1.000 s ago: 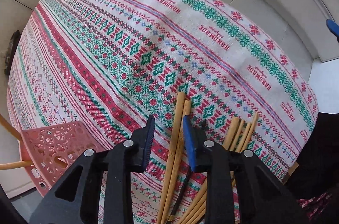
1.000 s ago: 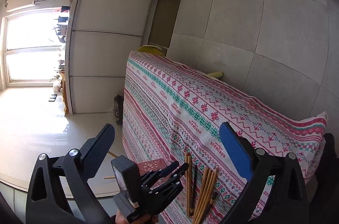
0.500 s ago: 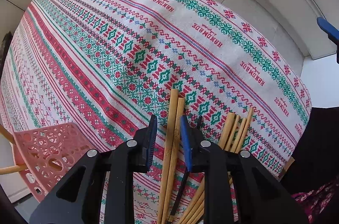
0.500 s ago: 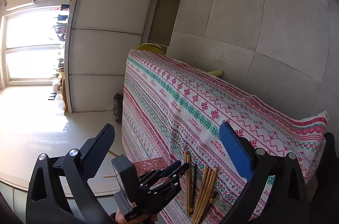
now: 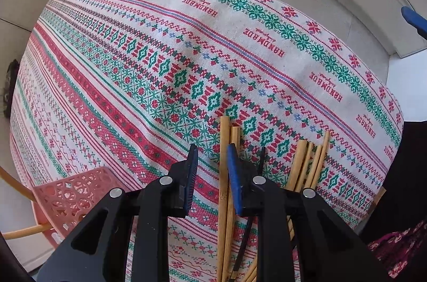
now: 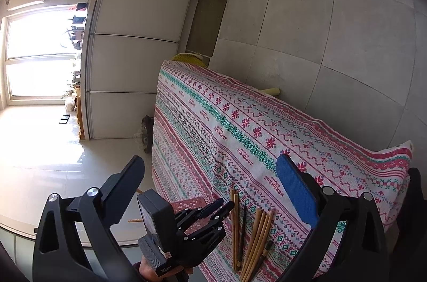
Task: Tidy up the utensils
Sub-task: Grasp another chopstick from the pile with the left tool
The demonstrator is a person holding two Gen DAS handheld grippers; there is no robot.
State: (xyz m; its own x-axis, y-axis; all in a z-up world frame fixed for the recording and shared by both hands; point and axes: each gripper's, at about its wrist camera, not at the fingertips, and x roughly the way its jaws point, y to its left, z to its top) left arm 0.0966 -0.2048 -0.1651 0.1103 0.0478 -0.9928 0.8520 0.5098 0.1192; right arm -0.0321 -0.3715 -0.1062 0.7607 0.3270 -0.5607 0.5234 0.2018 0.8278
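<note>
Pale wall panels and a glossy floor frame a table draped in a patterned tablecloth (image 5: 165, 47) woven in red and green with the word HANDMADE. On it lie two wooden chopsticks (image 5: 224, 191) side by side, a dark chopstick (image 5: 260, 159) just beside them, and a looser bundle of wooden chopsticks (image 5: 307, 164) further right.

From the left wrist camera, the left gripper (image 5: 210, 167) points down at the cloth with its jaws narrowed but apart; they have just been closing a little. The pair of wooden sticks runs up through the gap close to the blue pad, but I cannot tell whether either pad touches them. A pink perforated basket (image 5: 77, 199) sits at the table's edge on the left, with light sticks poking out of it.

Only the right wrist camera shows the whole left tool from outside, held by a hand (image 6: 149, 268) and hovering beside the chopsticks. It also takes in a bright window (image 6: 40, 52). The right gripper (image 6: 210, 180) is spread wide with nothing between its pads, well clear of the table.
</note>
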